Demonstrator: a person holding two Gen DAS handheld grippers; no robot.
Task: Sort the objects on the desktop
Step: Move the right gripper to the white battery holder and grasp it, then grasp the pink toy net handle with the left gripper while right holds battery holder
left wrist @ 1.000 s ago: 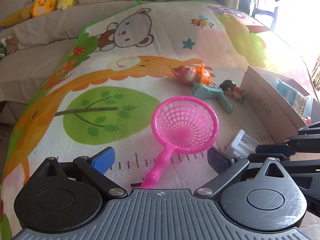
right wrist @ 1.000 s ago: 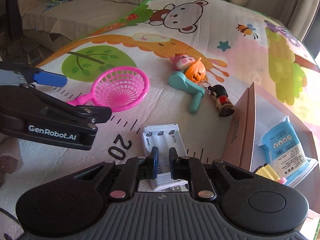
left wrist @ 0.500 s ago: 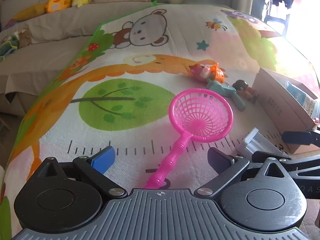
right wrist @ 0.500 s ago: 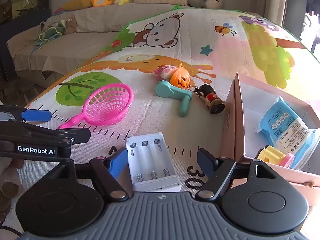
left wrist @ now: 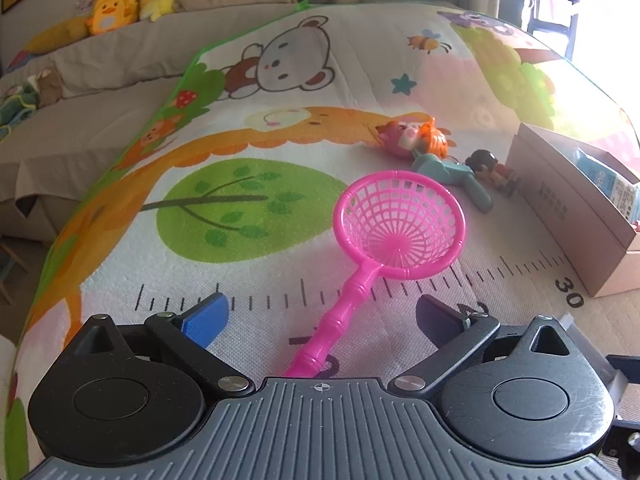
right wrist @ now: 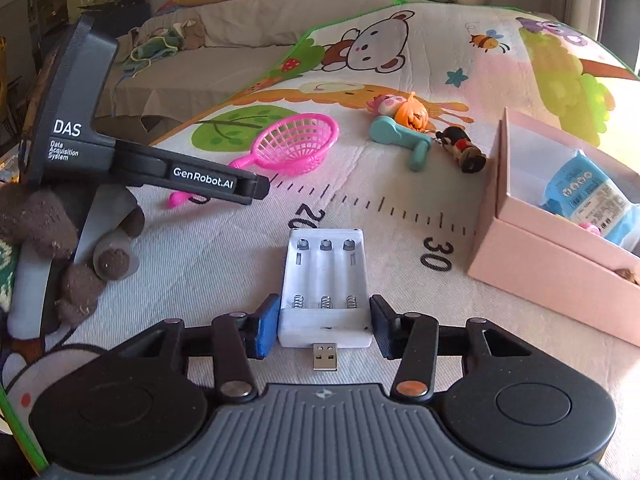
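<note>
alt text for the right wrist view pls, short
The right gripper has just been closing its fingers around a white plastic battery charger lying on a cartoon-printed play mat. A pink cardboard box sits to the right; a pink plastic net scoop lies further back.

Play mat (right wrist: 224,264): woven cloth, matt, fine ribbed texture, printed cartoons. Pink net scoop (left wrist: 394,232): glossy translucent plastic, moulded mesh. Battery charger (right wrist: 324,280): white smooth plastic, slight sheen; metal springs and USB plug. Box (right wrist: 560,280): pink matt cardboard. Blue packet (right wrist: 588,196): shiny plastic film. Teal toy (right wrist: 400,136): smooth plastic. Sofa cover (left wrist: 100,120): beige matt cloth.
</note>
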